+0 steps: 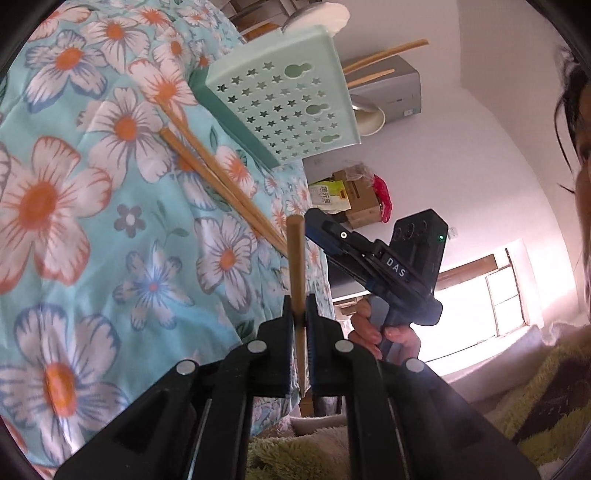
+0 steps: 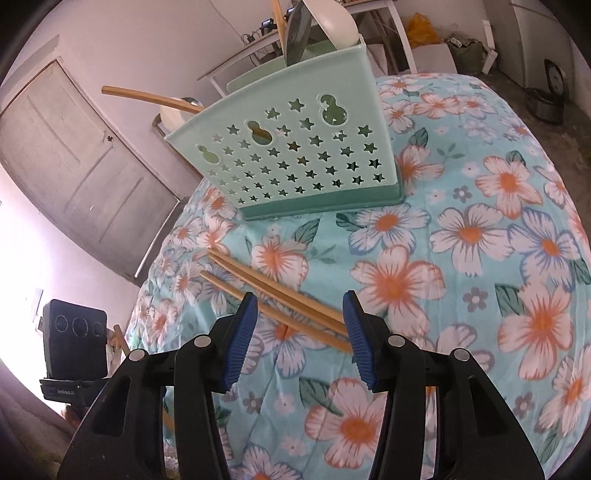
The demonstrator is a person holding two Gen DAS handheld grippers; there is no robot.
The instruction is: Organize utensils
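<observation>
Your left gripper [image 1: 300, 314] has its jaws clenched on one wooden chopstick [image 1: 296, 258], standing upright above the desk edge; two more chopsticks [image 2: 280, 299] lie side by side on the flowered cloth [image 2: 461, 258], between the released jaws of your right gripper [image 2: 300, 339], untouched; its body reads "DAS"; behind stands one mint holder [image 2: 295, 155] pierced with stars, holding spoons [image 2: 343, 26] and further chopsticks [image 2: 147, 95].
</observation>
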